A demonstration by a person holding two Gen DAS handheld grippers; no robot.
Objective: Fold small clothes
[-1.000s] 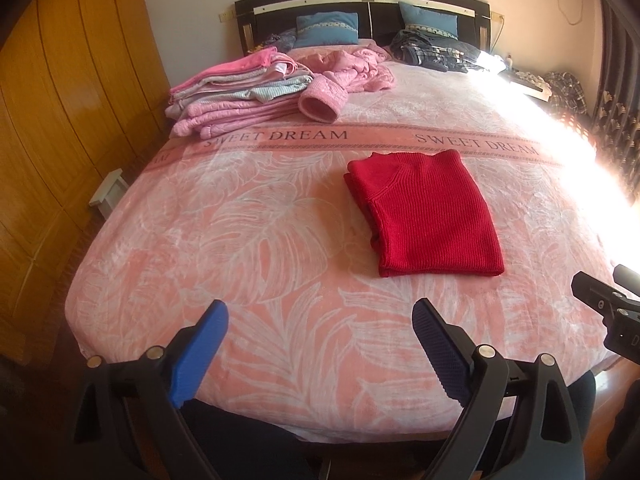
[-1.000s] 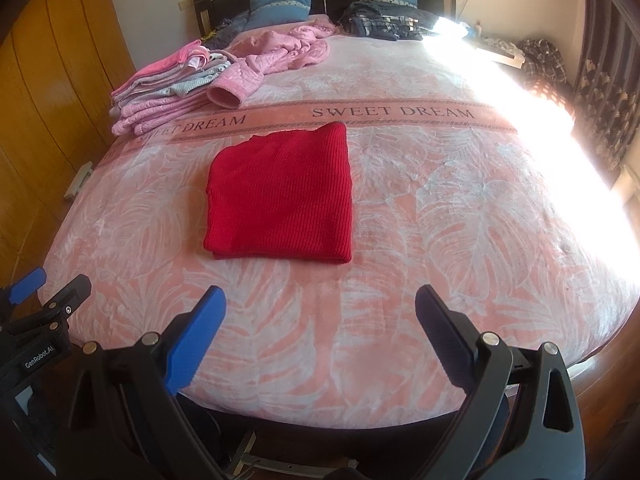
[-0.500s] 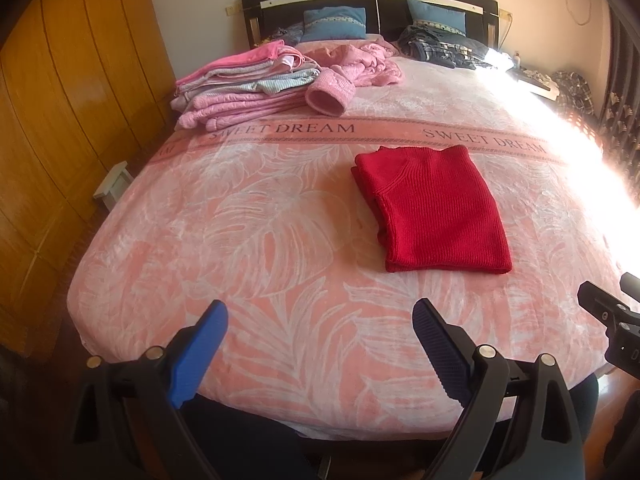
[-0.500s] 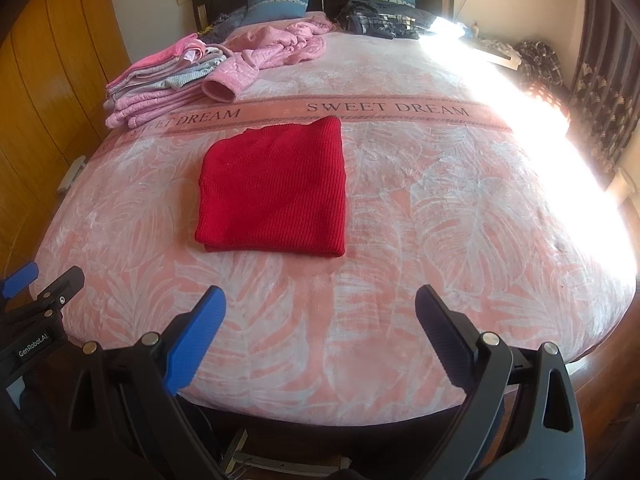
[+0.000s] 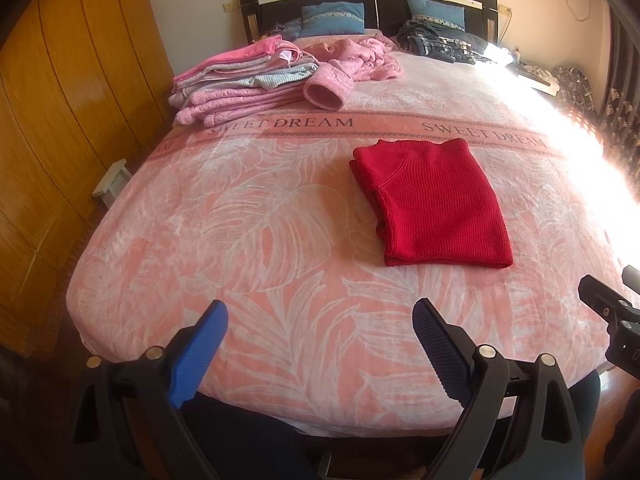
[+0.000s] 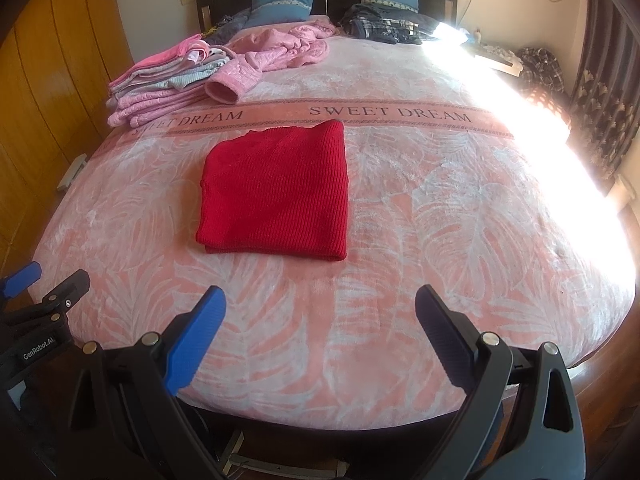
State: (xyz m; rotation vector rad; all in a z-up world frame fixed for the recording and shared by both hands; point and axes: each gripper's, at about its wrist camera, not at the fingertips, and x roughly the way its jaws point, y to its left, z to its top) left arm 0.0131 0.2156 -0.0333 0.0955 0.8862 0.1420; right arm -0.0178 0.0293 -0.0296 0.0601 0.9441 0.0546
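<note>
I've drawn both grippers, left (image 5: 318,346) and right (image 6: 320,344), back from the sweater (image 6: 276,196), fingers spread and empty, so it looks fully folded.

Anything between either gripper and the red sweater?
Nothing visible. The left gripper and right gripper are both open at the foot of the bed, and only bare pink bedspread lies between them and the folded red sweater. The pink clothes stack sits beyond it.
</note>
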